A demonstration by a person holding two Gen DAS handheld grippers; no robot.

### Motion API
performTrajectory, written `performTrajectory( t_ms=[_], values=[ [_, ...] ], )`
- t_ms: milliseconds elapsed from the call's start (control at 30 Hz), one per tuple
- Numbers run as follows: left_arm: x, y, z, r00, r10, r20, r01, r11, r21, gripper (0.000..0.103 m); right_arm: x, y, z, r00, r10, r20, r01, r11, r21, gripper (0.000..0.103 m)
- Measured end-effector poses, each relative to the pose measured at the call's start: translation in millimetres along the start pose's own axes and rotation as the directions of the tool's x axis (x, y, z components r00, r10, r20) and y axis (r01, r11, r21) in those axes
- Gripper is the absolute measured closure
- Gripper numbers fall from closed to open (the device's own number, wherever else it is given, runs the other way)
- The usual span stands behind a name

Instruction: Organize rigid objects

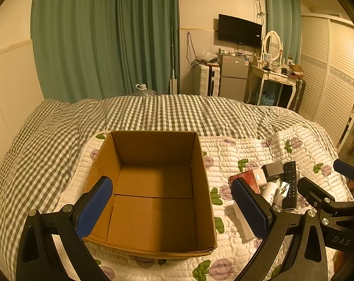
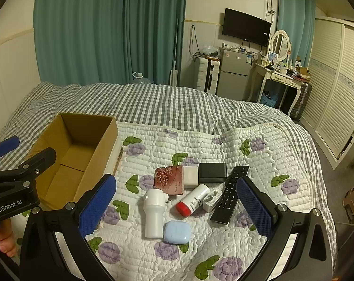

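An open, empty cardboard box (image 1: 153, 187) sits on the floral quilt; it also shows in the right wrist view (image 2: 78, 154) at left. My left gripper (image 1: 172, 206) is open and empty, hovering over the box. My right gripper (image 2: 177, 206) is open and empty above a cluster of items: a white bottle (image 2: 153, 213), a pale blue case (image 2: 177, 231), a red-capped tube (image 2: 193, 200), a black remote (image 2: 229, 194), a red patterned box (image 2: 169, 179), a white cube (image 2: 191, 176), a black wallet (image 2: 212, 172) and a white charger (image 2: 212, 199).
The floral quilt (image 2: 224, 245) lies on a checked bedspread (image 2: 153, 103). Beyond the bed are teal curtains, a fridge (image 2: 233, 75), a suitcase, a dressing table (image 2: 277, 75) and a louvred wardrobe at right.
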State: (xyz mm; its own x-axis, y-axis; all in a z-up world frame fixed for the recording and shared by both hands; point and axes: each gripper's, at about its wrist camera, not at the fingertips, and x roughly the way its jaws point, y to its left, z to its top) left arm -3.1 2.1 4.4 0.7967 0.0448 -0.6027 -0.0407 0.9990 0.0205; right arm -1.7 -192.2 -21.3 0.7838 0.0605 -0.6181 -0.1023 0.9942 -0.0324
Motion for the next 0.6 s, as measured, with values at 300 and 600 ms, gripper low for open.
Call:
performTrajectory(
  t_ms=[300, 600],
  values=[
    [-17.6, -21.1, 10.2, 0.999, -0.013, 0.039, 0.013, 1.000, 0.015, 0.000, -17.6, -14.1, 5.1, 1.000, 0.002, 0.029, -0.003, 1.000, 0.010, 0.000],
    [-12.4, -82.9, 14.7, 0.997, -0.069, 0.028, 0.067, 0.995, 0.074, 0.000, -28.1, -67.9, 7.7, 0.996, -0.074, 0.044, 0.074, 0.997, -0.007, 0.000]
  ],
)
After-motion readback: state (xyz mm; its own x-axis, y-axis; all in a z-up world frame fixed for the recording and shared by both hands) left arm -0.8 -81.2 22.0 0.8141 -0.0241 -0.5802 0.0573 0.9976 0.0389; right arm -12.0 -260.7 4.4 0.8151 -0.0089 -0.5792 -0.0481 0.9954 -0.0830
